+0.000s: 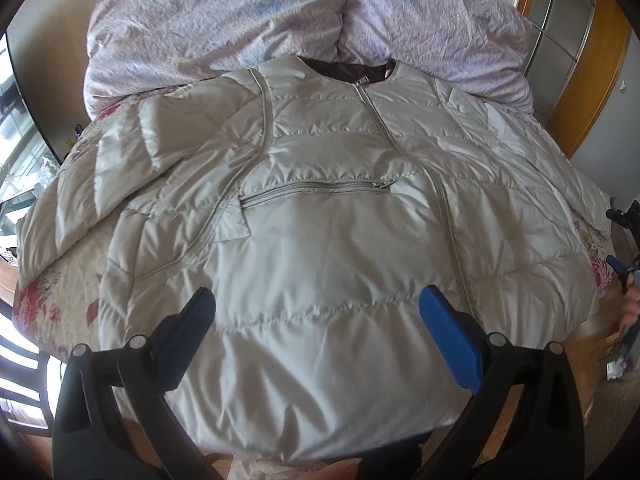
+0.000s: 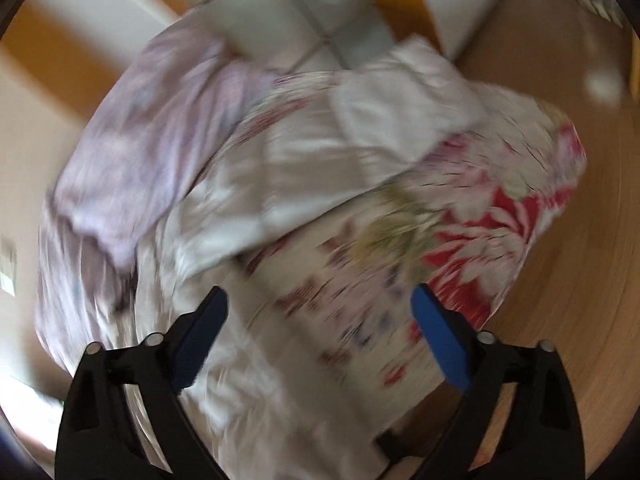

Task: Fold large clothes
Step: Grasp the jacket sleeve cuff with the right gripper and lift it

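While both grippers [image 1: 316, 312] [image 2: 318, 312] gape empty, jacket [image 1: 320, 220] hem overhangs bed [image 1: 60, 288] edge.

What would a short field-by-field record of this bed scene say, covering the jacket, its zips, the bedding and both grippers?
garment: pale quilted jacket, spread front-up
main zip: closed
pocket zip: closed
surface: floral bedspread
behind: lilac duvet, bunched
left gripper: open, nothing held
right gripper: open, nothing held, view blurred
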`<state>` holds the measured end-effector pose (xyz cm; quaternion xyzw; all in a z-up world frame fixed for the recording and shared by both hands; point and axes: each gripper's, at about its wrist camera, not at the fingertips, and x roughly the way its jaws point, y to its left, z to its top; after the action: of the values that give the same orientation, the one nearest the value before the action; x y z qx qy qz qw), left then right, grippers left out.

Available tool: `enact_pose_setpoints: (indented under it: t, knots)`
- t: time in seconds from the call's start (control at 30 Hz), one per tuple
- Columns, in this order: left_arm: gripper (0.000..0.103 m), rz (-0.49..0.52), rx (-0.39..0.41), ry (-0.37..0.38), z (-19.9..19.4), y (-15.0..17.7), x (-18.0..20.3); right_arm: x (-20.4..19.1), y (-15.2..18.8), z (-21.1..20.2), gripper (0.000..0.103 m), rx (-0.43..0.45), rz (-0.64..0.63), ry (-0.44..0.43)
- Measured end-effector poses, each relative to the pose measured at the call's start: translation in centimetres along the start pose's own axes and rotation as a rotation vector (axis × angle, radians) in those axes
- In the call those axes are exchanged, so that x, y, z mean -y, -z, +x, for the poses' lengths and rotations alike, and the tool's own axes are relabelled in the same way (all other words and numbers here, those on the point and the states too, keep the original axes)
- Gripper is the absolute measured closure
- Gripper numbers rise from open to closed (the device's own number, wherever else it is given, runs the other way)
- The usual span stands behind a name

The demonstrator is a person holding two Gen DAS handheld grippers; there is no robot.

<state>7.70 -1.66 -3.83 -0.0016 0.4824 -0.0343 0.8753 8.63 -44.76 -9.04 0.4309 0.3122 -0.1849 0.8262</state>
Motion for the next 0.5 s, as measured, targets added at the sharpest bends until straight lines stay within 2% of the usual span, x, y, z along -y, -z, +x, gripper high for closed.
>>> enact_pose_setpoints:
  t: [0.3, 0.4, 0.5]
  knots:
    - [0.002, 0.013, -0.021, 0.018, 2.4, -1.5, 0.2, 5.8, -5.5, 3.9, 0.028, 0.05, 0.271, -0.022]
    - [0.002, 0.017, -0.032, 0.024, 3.0, -1.7, 0.3, 6.2, -6.6, 4.4, 0.031, 0.091, 0.307, -0.018]
    - [0.002, 0.018, -0.044, 0.03, 3.6, -1.9, 0.3, 6.5, -7.6, 5.1, 0.043, 0.102, 0.33, -0.029]
